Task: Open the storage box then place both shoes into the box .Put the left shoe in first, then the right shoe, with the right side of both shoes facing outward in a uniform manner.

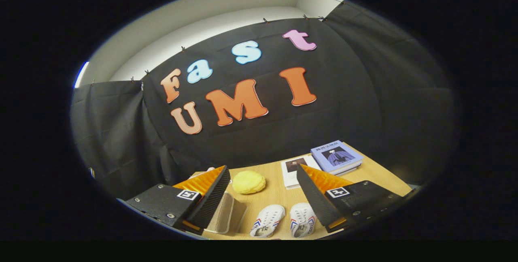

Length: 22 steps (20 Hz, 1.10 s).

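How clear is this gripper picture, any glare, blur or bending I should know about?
Gripper view: strong fisheye bending curves the wooden table and the booth wall; lighting is dim and even, without harsh glare; the pair of white sneakers with red and blue stripes and the round yellow sponge look soft, slightly blurred; the clear plastic storage box is hard to read; the open gripper hovers above the table.
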### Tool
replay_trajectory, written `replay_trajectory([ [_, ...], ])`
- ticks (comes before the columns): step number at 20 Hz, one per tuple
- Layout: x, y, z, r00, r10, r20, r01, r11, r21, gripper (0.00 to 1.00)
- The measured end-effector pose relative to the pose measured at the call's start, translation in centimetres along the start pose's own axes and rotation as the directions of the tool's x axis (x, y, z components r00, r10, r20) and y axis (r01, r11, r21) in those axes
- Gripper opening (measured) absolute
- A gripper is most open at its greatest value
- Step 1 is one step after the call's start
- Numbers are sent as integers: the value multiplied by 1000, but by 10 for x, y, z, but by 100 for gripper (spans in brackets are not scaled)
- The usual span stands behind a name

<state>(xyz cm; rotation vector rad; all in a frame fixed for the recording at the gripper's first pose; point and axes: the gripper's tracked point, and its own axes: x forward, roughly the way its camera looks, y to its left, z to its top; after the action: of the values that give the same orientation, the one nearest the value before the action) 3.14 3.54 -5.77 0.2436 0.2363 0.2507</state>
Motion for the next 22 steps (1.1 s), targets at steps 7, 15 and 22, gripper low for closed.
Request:
replay_trajectory([
  [7,17,21,-53,982,130,-139,-109,983,148,98],
  [15,26,41,-136,920,248,-305,-158,944,290,98],
  [22,24,76,-200,834,396,-384,-171,848,502,98],
])
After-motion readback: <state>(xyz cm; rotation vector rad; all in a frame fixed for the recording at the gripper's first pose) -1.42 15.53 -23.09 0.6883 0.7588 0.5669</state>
